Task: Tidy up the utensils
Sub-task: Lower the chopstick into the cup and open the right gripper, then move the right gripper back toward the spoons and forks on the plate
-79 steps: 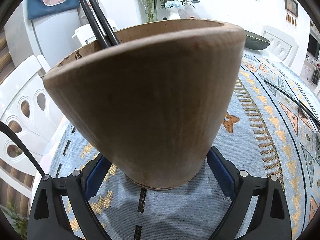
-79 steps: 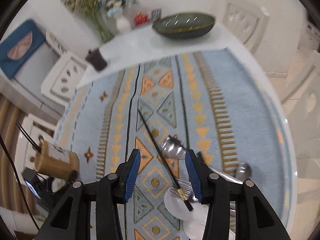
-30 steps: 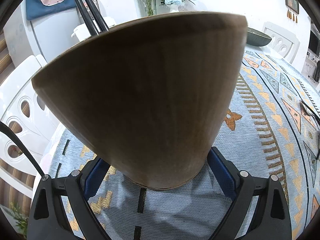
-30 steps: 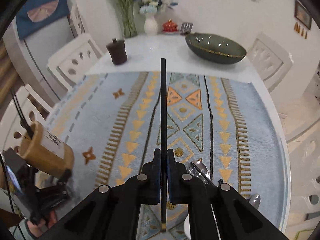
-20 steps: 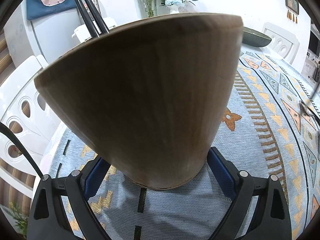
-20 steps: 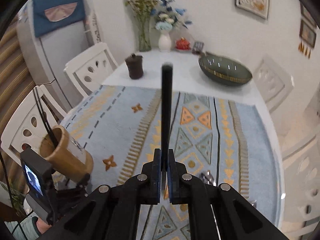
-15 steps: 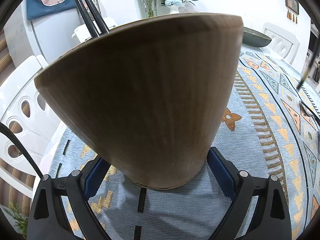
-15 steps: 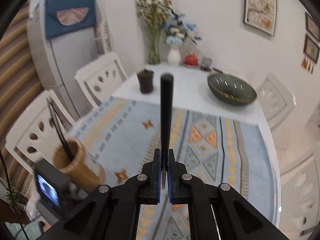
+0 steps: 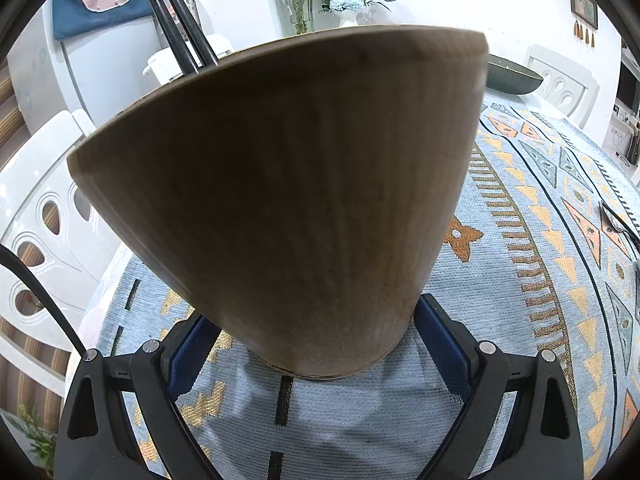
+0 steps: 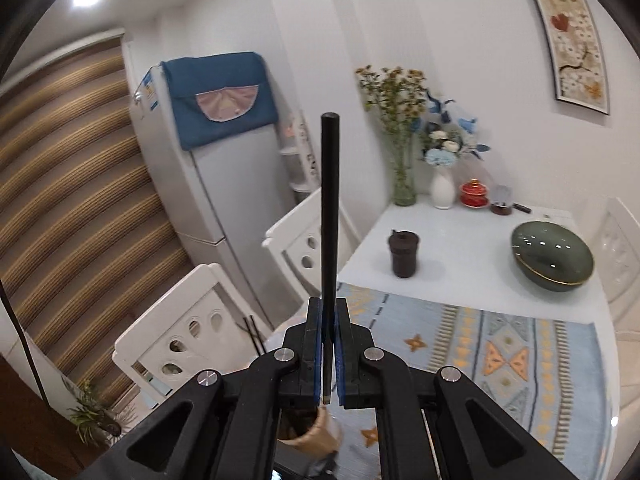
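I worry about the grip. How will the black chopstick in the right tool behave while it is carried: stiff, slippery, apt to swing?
The chopstick looks stiff: it stands straight above the right tool with no bend. It is probably light, being so thin. Its smooth, narrow shaft is held low between the pads, so it may pivot or slip if jolted.

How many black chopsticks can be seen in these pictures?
3: two chopsticks stand in the wooden holder; one chopstick is clamped in the right gripper. Others may be hidden.

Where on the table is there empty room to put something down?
White tabletop between the dark lidded cup and the green bowl is bare. So is the patterned cloth just in front. It is crowded by the far wall: vases, red jar.
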Available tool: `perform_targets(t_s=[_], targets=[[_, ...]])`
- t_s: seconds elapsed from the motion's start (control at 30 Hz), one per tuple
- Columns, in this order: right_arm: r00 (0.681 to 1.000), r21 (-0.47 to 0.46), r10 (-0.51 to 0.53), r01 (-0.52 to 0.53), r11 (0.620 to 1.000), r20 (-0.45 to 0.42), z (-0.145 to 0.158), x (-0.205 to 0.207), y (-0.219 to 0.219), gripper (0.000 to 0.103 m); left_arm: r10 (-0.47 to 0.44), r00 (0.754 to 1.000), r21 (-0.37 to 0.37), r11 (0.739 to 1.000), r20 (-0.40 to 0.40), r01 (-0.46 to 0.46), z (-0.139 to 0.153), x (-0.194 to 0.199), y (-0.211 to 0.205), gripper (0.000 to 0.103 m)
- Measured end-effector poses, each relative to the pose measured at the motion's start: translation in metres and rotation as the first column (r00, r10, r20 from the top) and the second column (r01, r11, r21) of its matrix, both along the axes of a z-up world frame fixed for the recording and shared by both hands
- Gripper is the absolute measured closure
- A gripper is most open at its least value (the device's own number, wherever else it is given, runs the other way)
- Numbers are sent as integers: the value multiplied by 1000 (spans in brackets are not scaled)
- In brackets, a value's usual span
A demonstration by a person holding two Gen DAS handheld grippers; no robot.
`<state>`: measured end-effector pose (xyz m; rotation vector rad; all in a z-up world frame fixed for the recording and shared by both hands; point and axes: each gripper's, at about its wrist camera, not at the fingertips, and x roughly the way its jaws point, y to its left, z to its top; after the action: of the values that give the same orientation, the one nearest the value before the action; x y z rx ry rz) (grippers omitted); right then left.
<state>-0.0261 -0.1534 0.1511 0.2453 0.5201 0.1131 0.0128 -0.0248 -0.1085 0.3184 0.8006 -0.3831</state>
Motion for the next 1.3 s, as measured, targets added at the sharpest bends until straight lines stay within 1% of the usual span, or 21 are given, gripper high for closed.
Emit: perform_targets(t_s=[0.13,0.27,0.37,0.43,0.5,0.57,0.63,0.73,0.77,0.8,0.87,0.9,1.03,1.13,1.2,1.23,1.27,1.3], targets=[[998,2,41,-41,999,-42,-14,15,15,99,0,1000,0,1000,0,0,0,0,0,9],[992,-22,68,-71,997,-108,-33,29,30,99,0,1000,0,1000,0,0,0,0,0,9],[977,-31,105,-113,993,-188,-52,40,40,99,0,1000,0,1000,0,0,0,0,0,9],[960,-38,122,-136,990,-252,-65,50,48,99,0,1000,0,1000,0,0,0,0,0,9],[937,-19,141,-155,988,-321,-77,62,53,98,0,1000,0,1000,0,0,0,0,1,9],[925,10,138,-144,990,-353,-83,72,53,98,0,1000,0,1000,0,0,0,0,0,9],[927,26,133,-132,991,-350,-83,77,51,97,0,1000,0,1000,-1,0,0,0,0,9],[936,45,123,-115,992,-331,-78,77,45,90,0,1000,0,1000,-1,0,-1,0,0,9],[942,51,123,-113,992,-313,-76,73,41,85,0,1000,-1,1000,-1,0,-1,0,0,9],[947,48,120,-111,993,-298,-71,68,40,77,0,1000,-1,1000,-1,0,-1,0,0,9],[957,44,104,-96,994,-269,-65,57,33,69,0,1000,-1,1000,-1,0,-1,0,0,9],[962,47,98,-88,995,-257,-62,52,30,66,0,1000,-1,1000,-1,0,-1,0,0,9],[974,71,59,-44,996,-217,-55,31,13,65,0,1000,-1,1000,-2,0,-1,0,0,9],[982,59,7,5,998,-189,-52,9,0,62,0,1000,-1,1000,-2,0,-1,0,0,9],[985,37,-31,37,999,-168,-52,-5,-8,50,0,1000,-1,1000,-2,0,-1,0,0,9],[986,19,-58,62,998,-158,-55,-15,-13,48,1,1000,0,1000,-1,-1,-1,0,0,9],[985,6,-78,80,997,-155,-58,-23,-18,42,1,1000,0,1000,-1,-1,-1,0,0,9],[982,-8,-101,102,995,-157,-64,-33,-24,40,1,1000,1,1000,-1,-1,-1,0,-1,9]])
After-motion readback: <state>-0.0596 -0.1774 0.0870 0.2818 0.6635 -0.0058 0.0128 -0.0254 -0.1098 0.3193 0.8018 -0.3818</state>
